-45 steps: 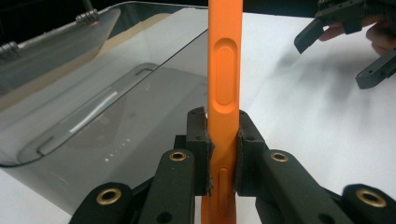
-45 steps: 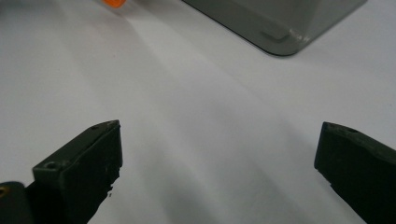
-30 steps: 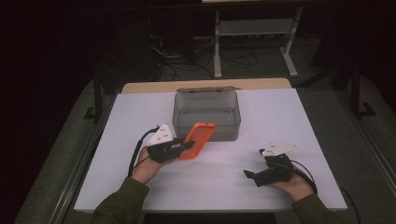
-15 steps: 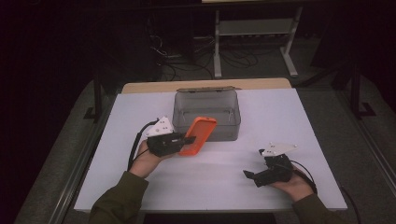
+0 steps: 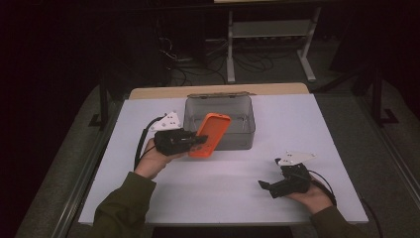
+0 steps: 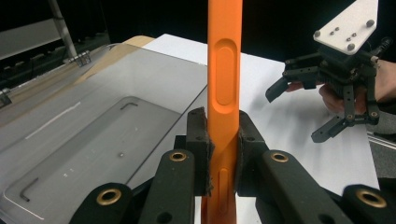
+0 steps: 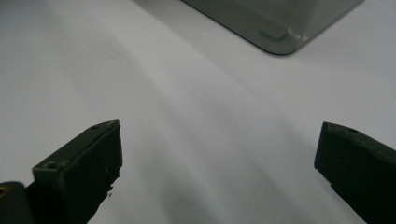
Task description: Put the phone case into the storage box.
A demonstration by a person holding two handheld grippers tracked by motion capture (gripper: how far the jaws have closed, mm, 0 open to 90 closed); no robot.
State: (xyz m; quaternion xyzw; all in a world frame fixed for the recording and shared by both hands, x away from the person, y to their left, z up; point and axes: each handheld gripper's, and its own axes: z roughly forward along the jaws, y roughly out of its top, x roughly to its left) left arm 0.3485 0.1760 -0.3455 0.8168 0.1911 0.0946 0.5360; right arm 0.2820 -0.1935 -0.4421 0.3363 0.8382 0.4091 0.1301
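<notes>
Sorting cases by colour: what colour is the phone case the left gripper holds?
Orange. The phone case, clamped in the left gripper, shows best in the left gripper view.

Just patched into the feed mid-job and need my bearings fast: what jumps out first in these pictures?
The bright orange phone case stands out first, clamped edge-on in the left tongs just in front of the clear lidded box at the table's middle. Next, the right tongs are held wide open and empty over the bare white table near its front right.
</notes>
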